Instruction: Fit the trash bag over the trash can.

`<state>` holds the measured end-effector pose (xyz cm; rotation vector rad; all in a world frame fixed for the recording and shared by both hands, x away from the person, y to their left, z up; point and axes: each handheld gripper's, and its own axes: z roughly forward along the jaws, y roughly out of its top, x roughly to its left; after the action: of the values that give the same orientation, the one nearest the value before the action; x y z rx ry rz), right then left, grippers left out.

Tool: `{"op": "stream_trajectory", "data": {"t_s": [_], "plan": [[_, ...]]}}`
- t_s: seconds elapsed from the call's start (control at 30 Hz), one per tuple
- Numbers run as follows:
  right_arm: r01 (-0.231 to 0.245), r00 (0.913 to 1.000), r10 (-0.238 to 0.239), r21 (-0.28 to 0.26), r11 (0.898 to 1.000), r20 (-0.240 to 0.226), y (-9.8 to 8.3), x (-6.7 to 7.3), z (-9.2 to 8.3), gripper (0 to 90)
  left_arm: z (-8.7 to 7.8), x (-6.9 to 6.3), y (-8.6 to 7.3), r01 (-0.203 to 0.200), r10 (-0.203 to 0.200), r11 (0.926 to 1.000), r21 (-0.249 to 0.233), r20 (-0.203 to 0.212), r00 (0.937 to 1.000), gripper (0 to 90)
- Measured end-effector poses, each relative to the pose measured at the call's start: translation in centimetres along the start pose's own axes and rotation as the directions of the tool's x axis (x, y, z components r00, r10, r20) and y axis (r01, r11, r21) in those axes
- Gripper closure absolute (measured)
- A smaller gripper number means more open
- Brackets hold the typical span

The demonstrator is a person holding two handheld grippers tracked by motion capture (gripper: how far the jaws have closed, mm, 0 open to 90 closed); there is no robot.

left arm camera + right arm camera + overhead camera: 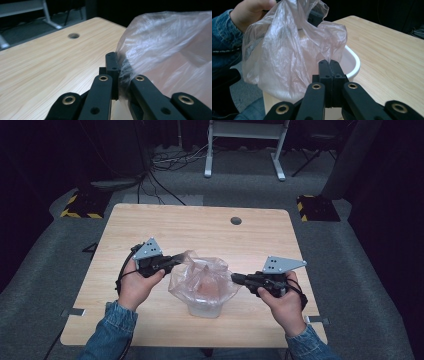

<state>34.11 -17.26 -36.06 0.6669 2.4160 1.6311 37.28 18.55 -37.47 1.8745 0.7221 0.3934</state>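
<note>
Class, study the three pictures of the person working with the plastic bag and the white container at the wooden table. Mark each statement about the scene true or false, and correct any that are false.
1. The left hand-held gripper is shut on the clear plastic bag. True.
2. The right hand-held gripper hangs open, clear of the bag. False: its jaws are closed on the bag's edge.
3. The bag sits over a white container. True.
4. The table is bare metal. False: it is light wood.
5. The table has a round hole near its far edge. True.
</note>
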Motion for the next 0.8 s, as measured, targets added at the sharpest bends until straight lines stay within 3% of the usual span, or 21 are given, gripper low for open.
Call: {"op": "stream_trajectory", "data": {"t_s": [0.1, 0.17, 0.2, 0.23, 0.27, 0.3, 0.33, 0.4, 0.47, 0.5, 0.53, 0.57, 0.63, 0.67, 0.73, 0.8], "plan": [[-0.013, 0.9998, 0.013, -0.004, 1.000, -0.015, -0.3, -0.1, -0.6, 90.0, -0.1, -0.5, 0.0, -0.077, 0.078, 0.9968, 0.022, -0.041, 0.9961, 90.0], [-0.011, 0.9999, 0.011, 0.001, 1.000, -0.013, -0.3, 0.1, -0.8, 90.0, 0.1, -1.2, 0.2, -0.163, 0.167, 0.9852, 0.052, -0.077, 0.9830, 90.0], [-0.012, 0.9998, 0.012, -0.002, 1.000, -0.014, -0.3, 0.2, -0.9, 90.0, 0.2, -1.4, 0.3, -0.185, 0.189, 0.9812, 0.055, -0.088, 0.9779, 88.6], [-0.009, 0.9999, 0.009, -0.007, 1.000, -0.010, -0.3, 0.1, -1.0, 90.0, 0.2, -1.4, 0.3, -0.190, 0.193, 0.9809, 0.040, -0.087, 0.9773, 77.8], [-0.014, 0.9999, 0.014, -0.016, 1.000, -0.007, -0.3, 0.1, -1.1, 90.0, 0.2, -1.4, 0.3, -0.179, 0.179, 0.9839, 0.009, -0.061, 0.9820, 64.6], [-0.023, 0.9997, 0.023, -0.028, 0.999, -0.005, -0.3, -0.1, -1.3, 90.0, 0.1, -1.2, 0.3, -0.162, 0.162, 0.9867, -0.013, -0.022, 0.9865, 57.6], [-0.032, 0.9995, 0.032, -0.039, 0.999, -0.005, -0.3, -0.4, -1.5, 90.0, -0.1, -1.1, 0.2, -0.144, 0.145, 0.9890, -0.032, 0.007, 0.9895, 61.7], [-0.058, 0.9983, 0.058, -0.056, 0.997, -0.001, -0.3, -0.8, -1.8, 90.0, -0.4, -0.8, 0.0, -0.142, 0.146, 0.9870, -0.076, 0.047, 0.9882, 60.1], [-0.081, 0.9966, 0.082, -0.077, 0.994, 0.008, -0.4, -1.2, -1.8, 81.3, -0.7, -0.8, -0.2, -0.134, 0.143, 0.9863, -0.096, 0.092, 0.9855, 67.5], [-0.071, 0.9971, 0.073, -0.087, 0.994, 0.022, -0.3, -1.3, -1.8, 74.2, -0.8, -0.9, -0.2, -0.108, 0.121, 0.9885, -0.106, 0.127, 0.9844, 72.3], [-0.046, 0.9982, 0.050, -0.105, 0.993, 0.033, -0.2, -1.2, -1.6, 67.1, -0.9, -0.9, -0.1, -0.095, 0.111, 0.9892, -0.112, 0.151, 0.9822, 79.5], [-0.021, 0.9987, 0.026, -0.116, 0.993, 0.043, 0.0, -1.0, -1.5, 65.6, -0.9, -1.1, 0.0, -0.079, 0.098, 0.9901, -0.116, 0.163, 0.9818, 84.1], [0.036, 0.9987, -0.031, -0.128, 0.991, 0.041, 0.4, -0.3, -1.2, 67.4, -1.1, -1.1, 0.3, -0.066, 0.078, 0.9946, -0.081, 0.151, 0.9855, 89.5], [0.075, 0.9966, -0.070, -0.128, 0.989, 0.044, 0.7, 0.1, -1.0, 68.6, -1.0, -1.3, 0.4, -0.041, 0.050, 0.9971, -0.065, 0.152, 0.9871, 89.8], [0.174, 0.9831, -0.165, -0.120, 0.977, 0.079, 1.3, 0.9, -0.5, 64.6, -1.0, -1.6, 0.7, -0.022, 0.027, 0.9989, -0.041, 0.127, 0.9915, 89.9], [0.288, 0.9539, -0.275, -0.112, 0.951, 0.120, 1.9, 1.9, -0.1, 54.5, -0.9, -1.8, 1.0, -0.008, 0.010, 0.9998, -0.021, 0.099, 0.9950, 89.9]]}}
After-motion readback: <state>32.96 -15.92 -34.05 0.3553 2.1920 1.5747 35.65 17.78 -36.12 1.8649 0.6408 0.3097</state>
